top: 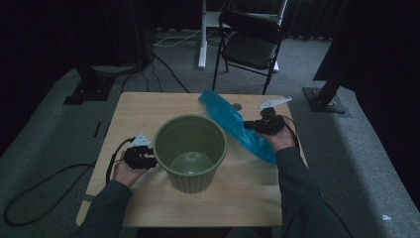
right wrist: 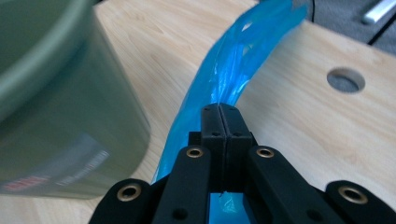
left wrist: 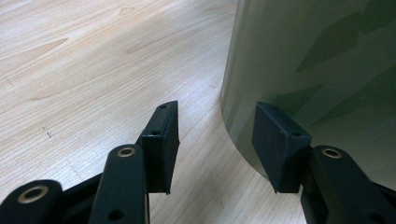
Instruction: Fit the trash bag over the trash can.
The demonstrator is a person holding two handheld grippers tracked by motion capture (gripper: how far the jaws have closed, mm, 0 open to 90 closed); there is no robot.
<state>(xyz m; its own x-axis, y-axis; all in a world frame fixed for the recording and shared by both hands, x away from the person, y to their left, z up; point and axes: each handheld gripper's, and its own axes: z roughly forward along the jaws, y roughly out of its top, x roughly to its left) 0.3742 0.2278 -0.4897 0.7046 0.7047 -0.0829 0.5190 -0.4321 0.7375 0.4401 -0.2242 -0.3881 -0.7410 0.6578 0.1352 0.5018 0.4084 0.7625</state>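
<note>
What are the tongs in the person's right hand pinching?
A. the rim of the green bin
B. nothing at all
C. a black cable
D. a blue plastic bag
D: in the right gripper view the right tongs are closed flat on the blue plastic bag, which trails beside the green bin.

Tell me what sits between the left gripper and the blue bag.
The green bin stands between the left gripper and the blue bag, as the high view shows.
</note>
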